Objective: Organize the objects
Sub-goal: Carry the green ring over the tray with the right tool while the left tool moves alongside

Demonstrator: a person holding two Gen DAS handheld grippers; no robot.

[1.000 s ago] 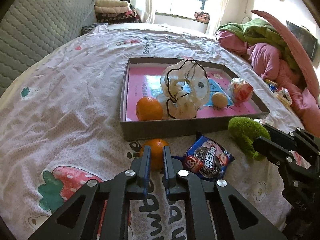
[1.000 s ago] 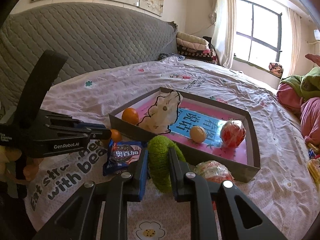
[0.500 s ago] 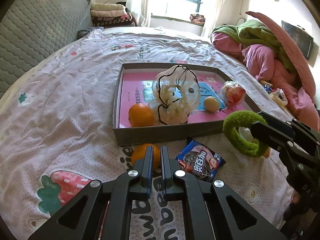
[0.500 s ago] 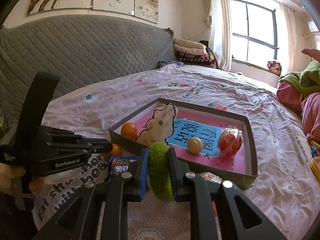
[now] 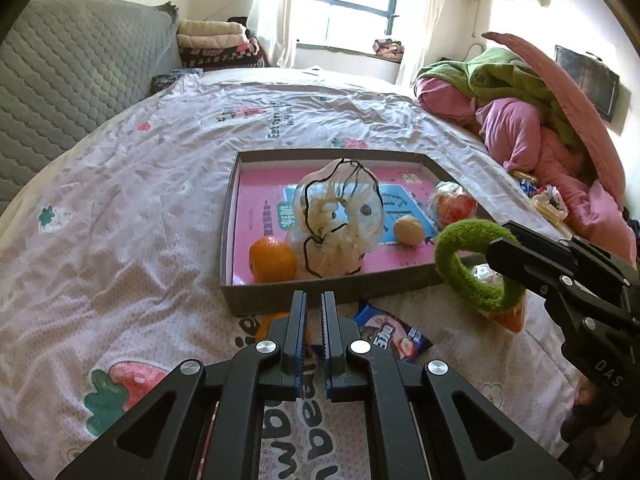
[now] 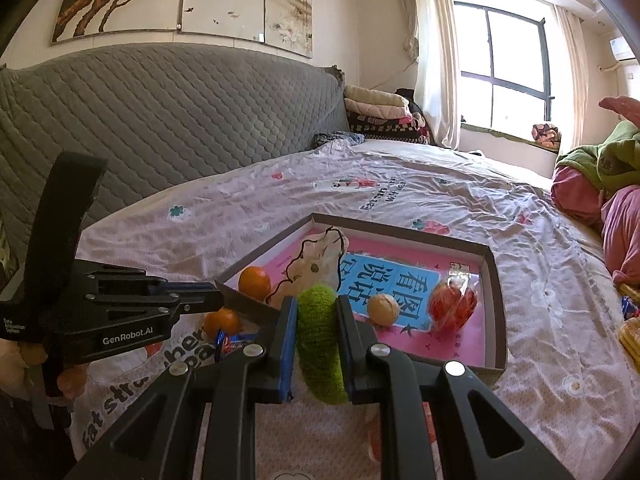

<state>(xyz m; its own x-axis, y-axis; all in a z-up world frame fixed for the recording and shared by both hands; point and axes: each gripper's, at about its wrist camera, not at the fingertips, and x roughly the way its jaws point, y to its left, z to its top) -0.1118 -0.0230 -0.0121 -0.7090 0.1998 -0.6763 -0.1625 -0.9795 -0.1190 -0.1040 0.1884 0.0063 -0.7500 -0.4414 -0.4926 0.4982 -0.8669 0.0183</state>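
My right gripper [image 6: 318,308] is shut on a fuzzy green ring [image 6: 320,340] and holds it in the air near the front right corner of the grey box [image 5: 320,296]; the ring also shows in the left wrist view [image 5: 472,264]. The box holds an orange [image 5: 272,260], a clear plastic bag [image 5: 336,224], a small brown ball [image 5: 408,230] and a wrapped red fruit [image 5: 456,204]. My left gripper [image 5: 313,300] is nearly closed and empty, above a second orange [image 5: 266,326] and a blue snack packet [image 5: 388,334] on the bedsheet.
The bed's patterned sheet [image 5: 120,220] spreads left and beyond the box. Piled pink and green bedding [image 5: 532,112] lies at the right. A grey quilted headboard [image 6: 160,120] stands behind. A wrapped orange item [image 5: 508,316] lies under the ring.
My right gripper has lifted the green ring off the sheet and carried it up toward the box. My left gripper has risen and pulled back from the orange.
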